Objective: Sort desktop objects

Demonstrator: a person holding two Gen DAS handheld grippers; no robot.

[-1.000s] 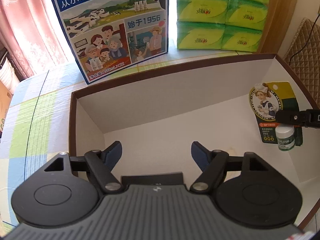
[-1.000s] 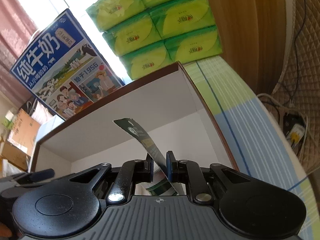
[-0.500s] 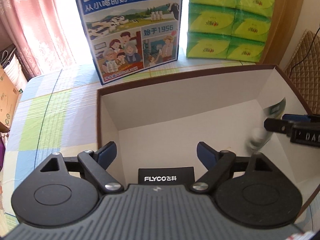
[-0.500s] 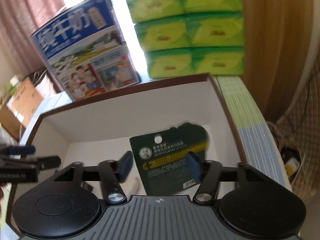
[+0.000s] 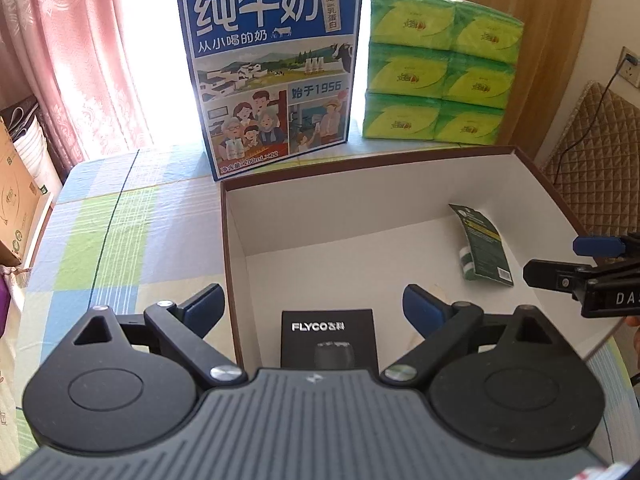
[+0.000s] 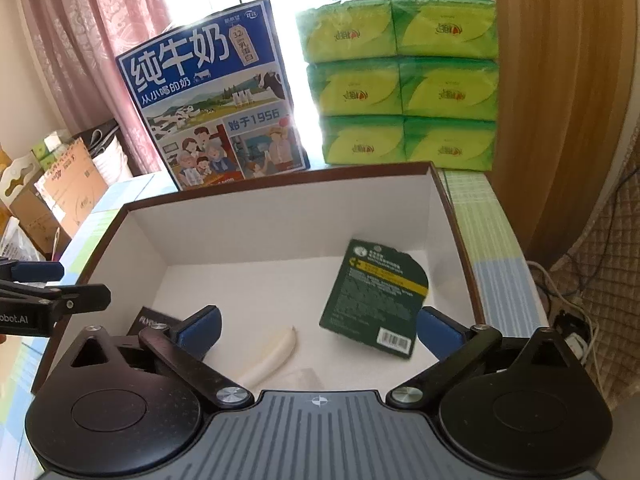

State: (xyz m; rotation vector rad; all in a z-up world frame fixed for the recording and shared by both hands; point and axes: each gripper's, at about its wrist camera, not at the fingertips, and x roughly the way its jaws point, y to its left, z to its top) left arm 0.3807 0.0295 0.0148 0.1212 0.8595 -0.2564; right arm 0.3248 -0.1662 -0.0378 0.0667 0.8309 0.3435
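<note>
A brown-rimmed box (image 5: 360, 165) with a white inside stands on the table. In it lies a dark green lip balm card (image 5: 483, 248), printed back up, near the right wall. A black FLYCO box (image 5: 328, 336) rests at the near side. My left gripper (image 5: 314, 303) hovers open over the box's near left corner, holding nothing. My right gripper (image 6: 320, 328) is open above the box (image 6: 280, 186), just behind the card (image 6: 376, 300). A white elongated item (image 6: 272, 356) lies on the floor of the box. Each gripper shows at the edge of the other view.
A blue milk carton case (image 5: 272, 76) and stacked green tissue packs (image 5: 440, 68) stand behind the box. A checked tablecloth (image 5: 120, 232) covers the table to the left. Cardboard boxes (image 6: 60, 192) sit beyond the left edge, a padded chair and cables on the right.
My right gripper opened and let go of the lip balm card, which dropped flat into the box. Both grippers drew back and rose, bringing the FLYCO box into view.
</note>
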